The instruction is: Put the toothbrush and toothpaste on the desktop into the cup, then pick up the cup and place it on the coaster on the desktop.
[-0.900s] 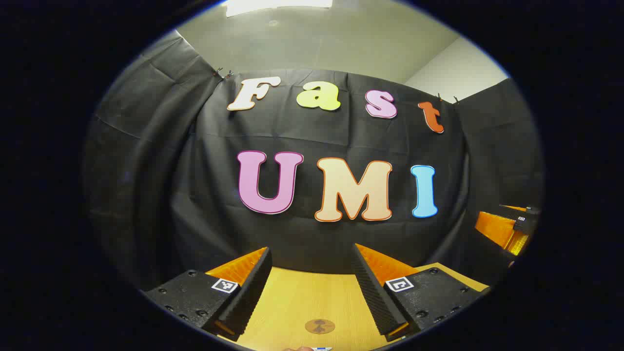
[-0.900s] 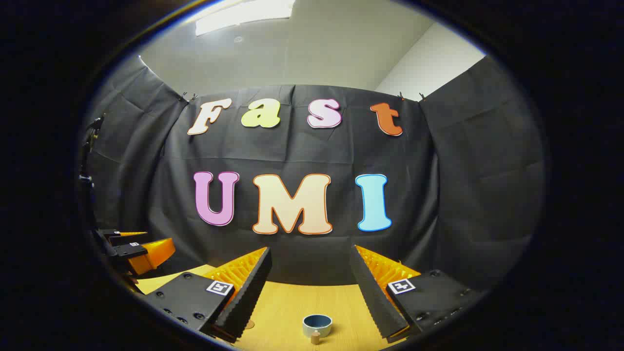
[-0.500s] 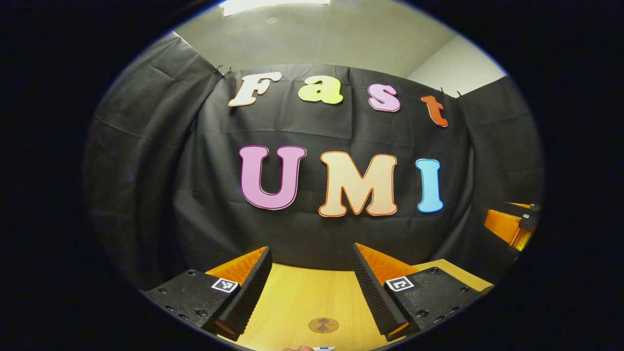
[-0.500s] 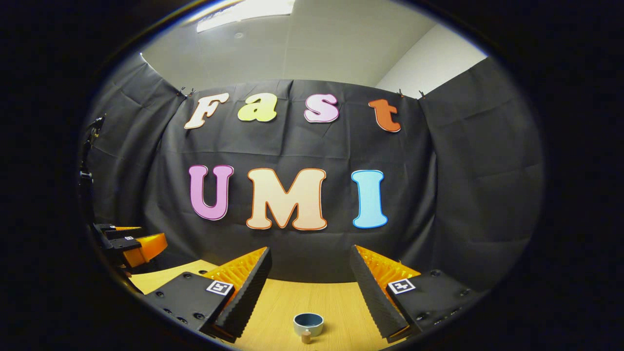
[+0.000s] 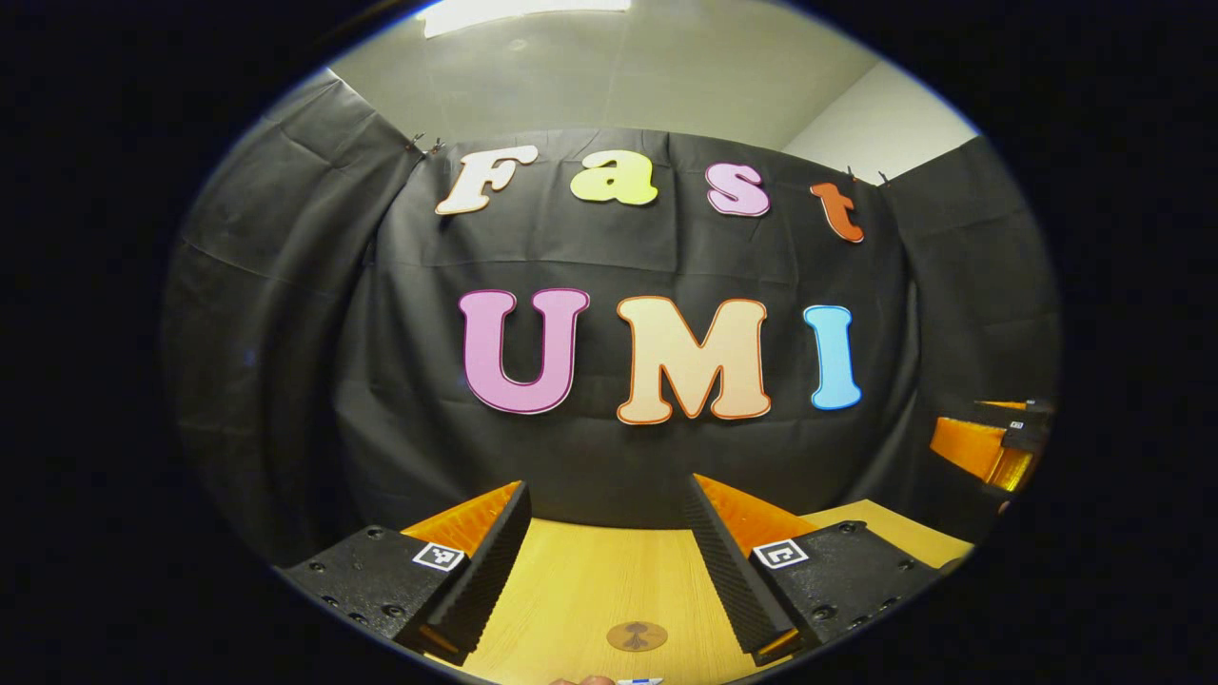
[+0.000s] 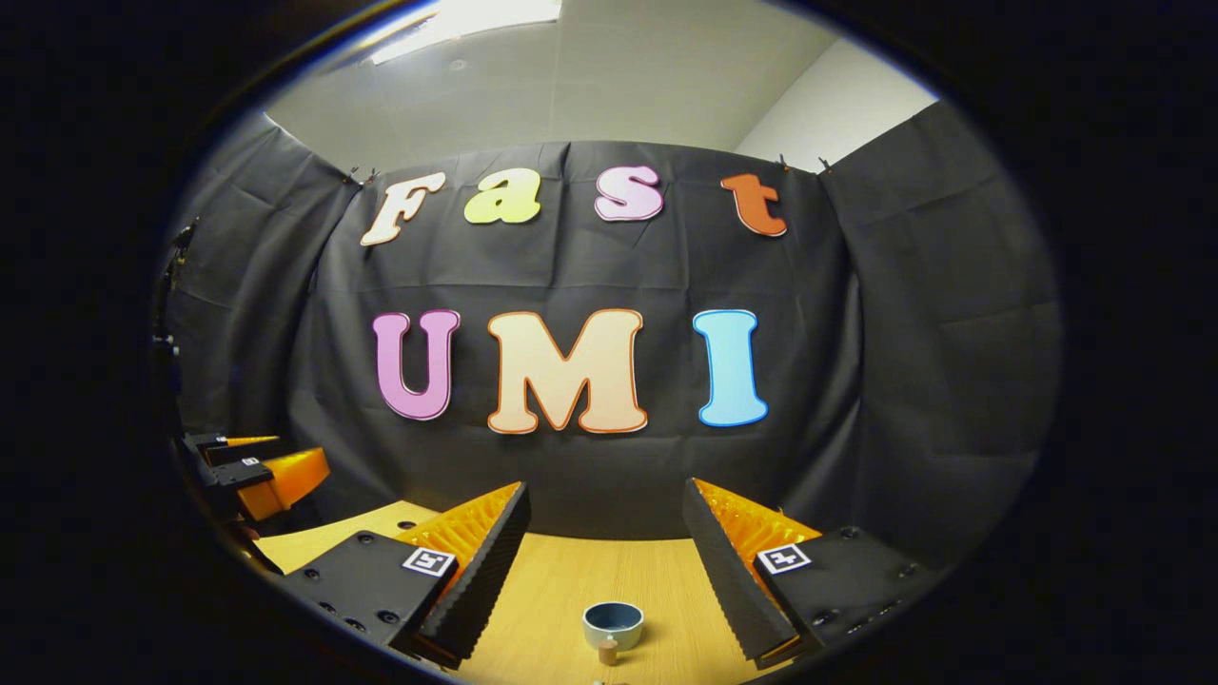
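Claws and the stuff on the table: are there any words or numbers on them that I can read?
Left claw: black-and-white marker squares on it, a pattern, no words.
Right claw: the same sort of squares, no words.
Coaster: a dark mark in the middle, too small to read.
Cup: no writing seen.
So nothing here can be read.

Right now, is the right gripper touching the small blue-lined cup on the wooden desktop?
Apart. The right gripper view shows the right gripper with jaws open, bare desktop around the cup.

cup point(image 6: 613, 623) on desktop point(image 6: 561, 590), coaster point(image 5: 637, 636) on desktop
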Tool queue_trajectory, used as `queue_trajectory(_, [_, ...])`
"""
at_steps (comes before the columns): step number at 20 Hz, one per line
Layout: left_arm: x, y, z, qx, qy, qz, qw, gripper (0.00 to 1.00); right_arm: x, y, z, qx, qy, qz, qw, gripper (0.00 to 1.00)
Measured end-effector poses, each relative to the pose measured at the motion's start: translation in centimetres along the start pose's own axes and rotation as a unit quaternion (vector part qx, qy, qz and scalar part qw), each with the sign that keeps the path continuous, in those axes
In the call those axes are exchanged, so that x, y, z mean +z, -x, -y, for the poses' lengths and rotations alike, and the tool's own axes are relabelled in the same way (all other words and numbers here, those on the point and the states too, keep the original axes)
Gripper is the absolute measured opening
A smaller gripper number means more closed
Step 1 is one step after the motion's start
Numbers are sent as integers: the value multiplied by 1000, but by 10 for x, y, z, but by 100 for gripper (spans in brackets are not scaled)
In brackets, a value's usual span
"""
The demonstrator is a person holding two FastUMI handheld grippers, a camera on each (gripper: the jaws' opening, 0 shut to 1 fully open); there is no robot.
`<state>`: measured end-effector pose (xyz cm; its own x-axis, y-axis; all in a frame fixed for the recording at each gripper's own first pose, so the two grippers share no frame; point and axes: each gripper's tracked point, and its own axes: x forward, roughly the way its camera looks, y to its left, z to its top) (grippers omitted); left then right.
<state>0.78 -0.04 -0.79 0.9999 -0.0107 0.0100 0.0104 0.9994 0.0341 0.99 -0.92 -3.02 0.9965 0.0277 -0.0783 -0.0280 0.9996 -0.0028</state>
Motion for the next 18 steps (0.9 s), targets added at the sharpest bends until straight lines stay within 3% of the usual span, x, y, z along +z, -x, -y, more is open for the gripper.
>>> queue_trajectory(3, [0,0,-2,1,0,7,1000,94,-21,-4,-1,9,12,-25,1000,99])
queue_trajectory(6, [5,2,-9,10,-9,15,1000,94,-71,-3,-8,38,8,-94,995,99])
queue_trajectory(10, [5,2,-15,18,-16,16,1000,94,-152,13,-14,60,7,-211,976,99])
queue_trajectory(18, [9,4,-22,27,-32,17,999,93,-231,28,-1,52,50,-312,947,100])
